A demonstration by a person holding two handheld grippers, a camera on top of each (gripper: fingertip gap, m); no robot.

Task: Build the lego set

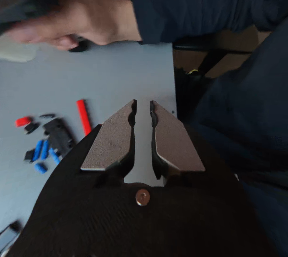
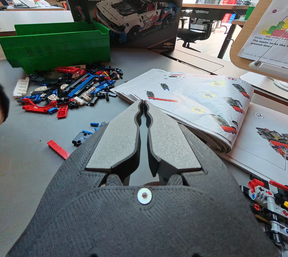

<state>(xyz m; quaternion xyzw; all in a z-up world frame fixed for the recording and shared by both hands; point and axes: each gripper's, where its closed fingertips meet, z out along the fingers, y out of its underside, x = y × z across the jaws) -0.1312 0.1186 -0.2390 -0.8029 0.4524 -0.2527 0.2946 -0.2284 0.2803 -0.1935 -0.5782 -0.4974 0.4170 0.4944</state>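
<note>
The right gripper (image 2: 143, 101), closed on nothing, hovers at the near edge of the instruction booklet (image 2: 194, 99), while the left gripper (image 1: 143, 101), slightly parted and empty, could sweep the nearby red beam (image 1: 83, 116) away.

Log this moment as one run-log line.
left claw: open, bare, over grey table | right claw: shut, bare, at instruction booklet | red beam: loose

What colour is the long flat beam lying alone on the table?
Red. The long flat beam shows best in the right wrist view.
</note>
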